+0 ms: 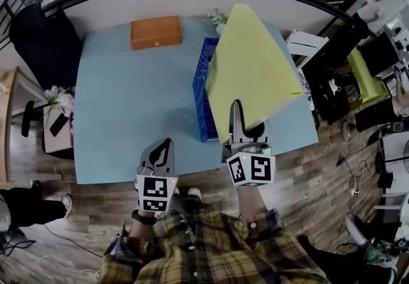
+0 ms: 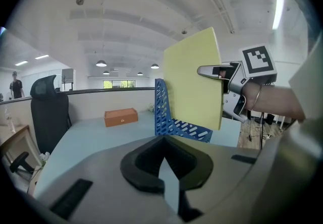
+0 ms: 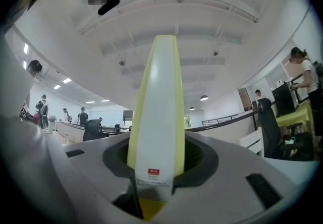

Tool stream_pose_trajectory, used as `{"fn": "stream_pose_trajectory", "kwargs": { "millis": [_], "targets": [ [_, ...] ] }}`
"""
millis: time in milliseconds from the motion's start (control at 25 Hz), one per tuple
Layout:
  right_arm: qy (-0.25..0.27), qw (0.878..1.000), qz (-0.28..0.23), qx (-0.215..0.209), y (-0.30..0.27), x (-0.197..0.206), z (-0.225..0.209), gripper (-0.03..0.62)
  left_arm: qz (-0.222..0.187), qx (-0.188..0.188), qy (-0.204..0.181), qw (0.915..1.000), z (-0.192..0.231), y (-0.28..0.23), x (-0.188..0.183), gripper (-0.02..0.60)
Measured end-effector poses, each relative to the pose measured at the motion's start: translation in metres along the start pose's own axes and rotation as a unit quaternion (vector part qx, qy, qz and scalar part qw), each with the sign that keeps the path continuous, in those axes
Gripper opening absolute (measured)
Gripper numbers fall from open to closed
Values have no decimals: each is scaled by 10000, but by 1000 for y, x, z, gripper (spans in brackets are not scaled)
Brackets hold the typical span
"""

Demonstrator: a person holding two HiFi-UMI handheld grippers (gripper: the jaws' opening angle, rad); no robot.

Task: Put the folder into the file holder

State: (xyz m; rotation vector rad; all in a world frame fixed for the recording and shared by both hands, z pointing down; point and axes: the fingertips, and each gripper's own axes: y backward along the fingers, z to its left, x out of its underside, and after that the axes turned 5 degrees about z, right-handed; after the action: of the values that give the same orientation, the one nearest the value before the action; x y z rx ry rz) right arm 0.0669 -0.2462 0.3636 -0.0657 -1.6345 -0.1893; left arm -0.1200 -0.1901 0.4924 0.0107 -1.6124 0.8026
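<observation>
An orange box (image 1: 156,32) sits on the blue table (image 1: 121,110), left of the file holder (image 1: 203,94) and further back. The left gripper (image 1: 167,143) is also left of the file holder, by the table's front edge — its jaws are closed with nothing in them. The yellow folder (image 1: 252,71) is up in the air, tilted, over the file holder's right side. The right gripper (image 1: 237,107) is at the folder's near edge — its jaws squeeze the folder.
</observation>
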Motion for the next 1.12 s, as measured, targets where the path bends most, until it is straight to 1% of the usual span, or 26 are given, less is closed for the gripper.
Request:
{"fn": "stream_pose_trajectory", "kwargs": {
  "millis": [440,680,840,1120],
  "targets": [
    [8,9988,-457,178,-8,9,-1,158,115,-20,72,9999,6,-5,7,-9],
    [8,9982,-572,181,-11,17,0,160,208,-22,106,9997,14,-8,13,-9],
    [33,9982,-574,178,-12,25,2,161,247,3,108,9996,18,-10,17,-9],
    [107,9990,-421,111,-14,41,4,163,280,-62,137,9995,26,-11,20,-9]
  ]
}}
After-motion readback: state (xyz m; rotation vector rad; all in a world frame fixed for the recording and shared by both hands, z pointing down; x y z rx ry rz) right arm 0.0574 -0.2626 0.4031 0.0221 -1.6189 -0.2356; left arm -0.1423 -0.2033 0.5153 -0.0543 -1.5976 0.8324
